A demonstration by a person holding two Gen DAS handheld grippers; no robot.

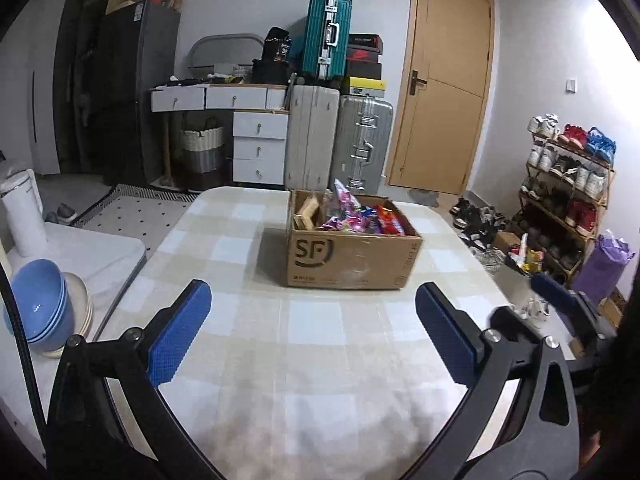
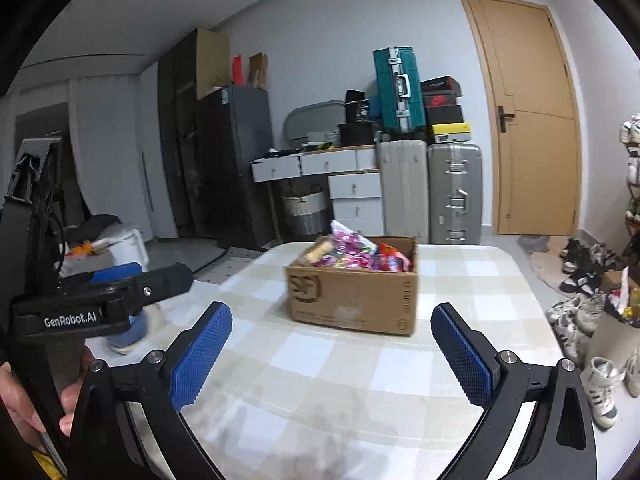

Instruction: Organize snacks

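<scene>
Your left gripper (image 1: 312, 312) had its jaws spread wide, the blue pads (image 1: 182, 332) clear of everything and nothing between them but bare checked tablecloth (image 1: 320, 380). Your right gripper (image 2: 332, 340) was the same: jaws fully apart, gripping nothing, its pads (image 2: 202, 354) hovering over the cloth without touching it. The cardboard box (image 1: 352, 256) of snacks (image 1: 352, 212) sat toward the far end of the table, well beyond both sets of fingers, packed with bright wrappers, and a tan packet at its left end. From the left wrist you could see stacked blue bowls (image 1: 40, 300) on a white surface at the near left, a white kettle (image 1: 22, 216) behind them, and a shoe rack (image 1: 568, 184) at the far right; the other gripper's blue finger showed at that view's right edge. The right wrist view missed the rack's shelves but showed your hand (image 2: 24, 404) wrapped around the left gripper's black body at its left edge, with loose shoes (image 2: 580, 320) on the floor to the right.
</scene>
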